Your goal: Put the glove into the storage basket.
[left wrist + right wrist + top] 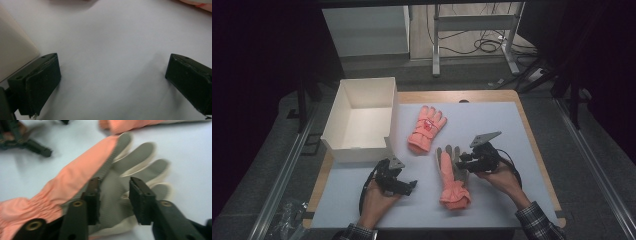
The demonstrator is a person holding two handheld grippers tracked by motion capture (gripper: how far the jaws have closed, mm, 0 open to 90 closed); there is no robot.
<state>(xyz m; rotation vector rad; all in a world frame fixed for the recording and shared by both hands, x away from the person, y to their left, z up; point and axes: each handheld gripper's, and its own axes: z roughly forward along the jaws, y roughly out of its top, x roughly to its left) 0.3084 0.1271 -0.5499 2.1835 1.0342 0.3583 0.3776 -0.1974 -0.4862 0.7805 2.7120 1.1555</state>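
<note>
high view: a white worktop (492, 120) carries an open white box (359, 117) at its far left corner, overhanging the left edge. a salmon glove (427, 127) lies back-up just right of the box, near the far edge, fingers pointing away from the person. a second glove (453, 177) lies grey palm up toward the near edge, right of centre, cuff nearest the person.

the right gripper (464, 164) sits at this second glove's palm; in the right gripper view its jaws stand partly open, one on either side of a strip of the grey palm (113, 195), the left jaw at the fabric; whether they grip it cannot be told.

the left gripper (411, 185) rests near the near left corner, its jaws wide apart over bare worktop and holding nothing, the box wall (13, 53) just beside one jaw.
</note>
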